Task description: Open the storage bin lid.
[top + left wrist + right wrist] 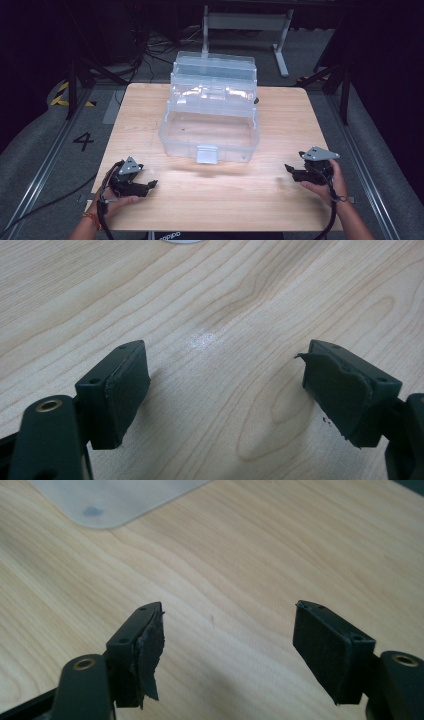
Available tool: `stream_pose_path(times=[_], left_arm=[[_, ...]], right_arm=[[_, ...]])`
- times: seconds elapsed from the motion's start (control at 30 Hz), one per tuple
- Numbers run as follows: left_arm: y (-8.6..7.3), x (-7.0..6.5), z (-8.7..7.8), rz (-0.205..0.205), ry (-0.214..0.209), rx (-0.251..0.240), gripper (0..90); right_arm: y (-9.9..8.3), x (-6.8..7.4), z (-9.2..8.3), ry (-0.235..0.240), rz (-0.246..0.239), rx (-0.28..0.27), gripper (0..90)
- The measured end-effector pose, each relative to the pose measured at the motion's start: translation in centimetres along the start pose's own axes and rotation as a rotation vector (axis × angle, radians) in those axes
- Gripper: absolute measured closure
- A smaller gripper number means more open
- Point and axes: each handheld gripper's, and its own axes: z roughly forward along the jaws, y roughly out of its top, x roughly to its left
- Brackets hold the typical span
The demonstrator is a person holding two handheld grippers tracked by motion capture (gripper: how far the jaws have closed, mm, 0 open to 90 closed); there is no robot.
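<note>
A clear plastic toolbox (210,112) stands open at the middle of the wooden table (280,200), its tiered trays folded back and a latch (207,154) on its near wall. My left gripper (152,184) rests low at the table's front left, held in a hand, jaws open with bare wood between them (225,385). My right gripper (290,169) hangs at the front right, pointing toward the box, jaws open and empty (227,640). A corner of the clear box (115,500) lies ahead of it. The pads (150,650) look frayed.
The table stands on a grey floor with a painted number (83,141) at left. A white metal frame (245,22) and cables lie beyond the far edge. Dark stands flank both sides.
</note>
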Motion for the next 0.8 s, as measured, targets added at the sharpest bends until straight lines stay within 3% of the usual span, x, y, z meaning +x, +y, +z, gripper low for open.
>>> stream_pose_path(times=[0.37,0.47,0.8], left_arm=[[0.0,0.0,0.0,0.000,-0.003,0.001,19.2],[0.0,0.0,0.0,-0.002,-0.004,-0.001,19.2],[0.0,0.0,0.0,0.005,0.009,0.000,19.2]], right_arm=[[-4.6,-0.2,-0.5,0.041,0.117,0.018,25.9],[-5.6,-0.5,-0.4,0.070,0.196,0.002,24.5],[-5.7,-0.6,-0.5,0.071,0.192,0.005,23.1]])
